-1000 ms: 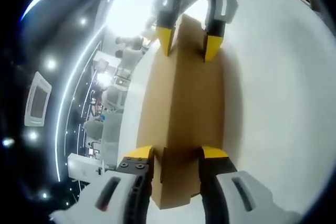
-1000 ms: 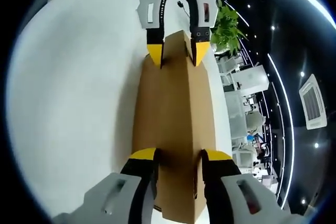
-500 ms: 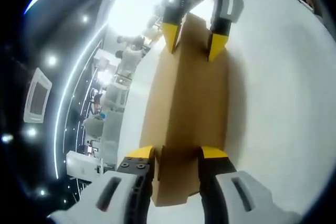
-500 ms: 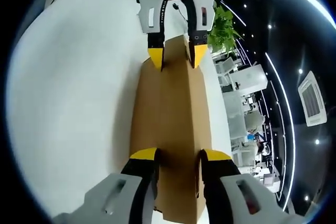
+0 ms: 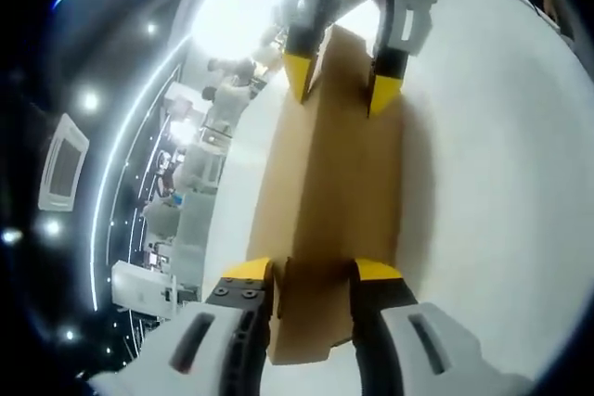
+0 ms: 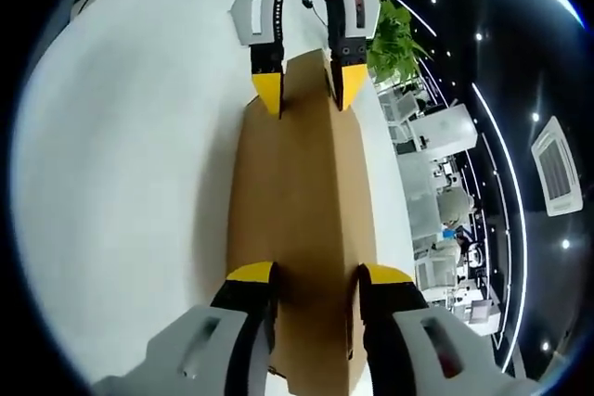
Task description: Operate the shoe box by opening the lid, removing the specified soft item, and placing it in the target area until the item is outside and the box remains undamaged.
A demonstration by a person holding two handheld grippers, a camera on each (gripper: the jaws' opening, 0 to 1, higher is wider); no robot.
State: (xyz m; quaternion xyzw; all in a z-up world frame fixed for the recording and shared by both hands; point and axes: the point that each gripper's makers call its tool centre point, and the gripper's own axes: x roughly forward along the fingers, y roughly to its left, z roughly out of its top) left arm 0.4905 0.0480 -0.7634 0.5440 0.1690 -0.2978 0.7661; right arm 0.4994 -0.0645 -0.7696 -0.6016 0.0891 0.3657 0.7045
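A brown cardboard shoe box (image 5: 329, 183) with its lid down stretches between my two grippers above the white table (image 5: 492, 183). In the left gripper view, my left gripper (image 5: 311, 274) is shut on the near end, its yellow fingertips (image 5: 246, 271) pressed to the cardboard. My right gripper (image 5: 339, 88) clamps the far end. From the right gripper view the same shoe box (image 6: 297, 192) runs from my right gripper (image 6: 317, 275) up to my left gripper (image 6: 303, 95). What lies inside is hidden.
The white table (image 6: 121, 183) spreads wide on one side of the box, which casts a shadow on it. A green plant (image 6: 394, 39) stands past the table's edge. White desks and chairs (image 6: 436, 201) fill the room beyond, with people (image 5: 227, 99) in the distance.
Both grippers keep their hold on the box ends. The views have shifted slightly, and the opposite gripper sits a little closer to the top of each picture.
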